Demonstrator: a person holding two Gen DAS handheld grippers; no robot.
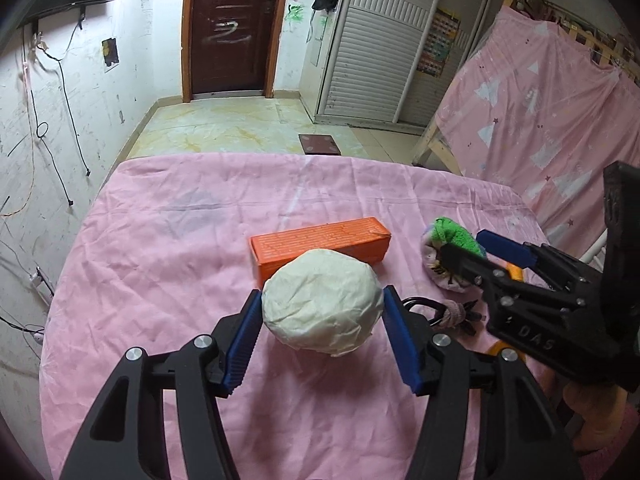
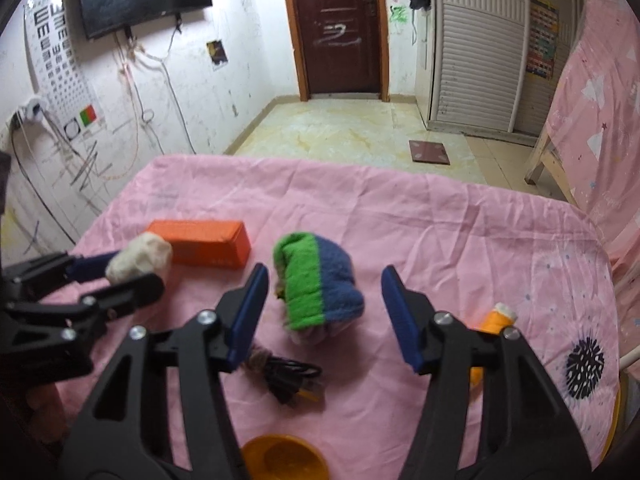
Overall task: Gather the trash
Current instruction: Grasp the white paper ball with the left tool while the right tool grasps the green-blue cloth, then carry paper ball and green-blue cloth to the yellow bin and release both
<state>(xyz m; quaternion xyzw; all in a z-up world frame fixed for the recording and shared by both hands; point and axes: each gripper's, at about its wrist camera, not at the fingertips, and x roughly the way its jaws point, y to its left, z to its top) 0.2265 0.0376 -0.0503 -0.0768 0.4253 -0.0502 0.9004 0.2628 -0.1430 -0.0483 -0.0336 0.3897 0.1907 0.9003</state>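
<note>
On the pink-covered surface (image 1: 168, 280) your left hand-held gripper (image 1: 322, 312) clamped the paper ball (image 1: 322, 308) — your right hand-held gripper (image 2: 324, 304) stood apart around the sock bundle (image 2: 320, 284), nothing yet collected.

Each black tool (image 1: 322, 332) has ribbed blue pads (image 1: 242, 346), silver screws and "DAS" lettering.

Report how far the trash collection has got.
Done: nothing visibly binned; no bin in view. In hand: left tool grips the crumpled white paper ball; right tool straddles the rolled green-and-blue sock, pads not touching. Remaining: orange cardboard box, black coiled cable, orange bottle on the pink cloth.
</note>
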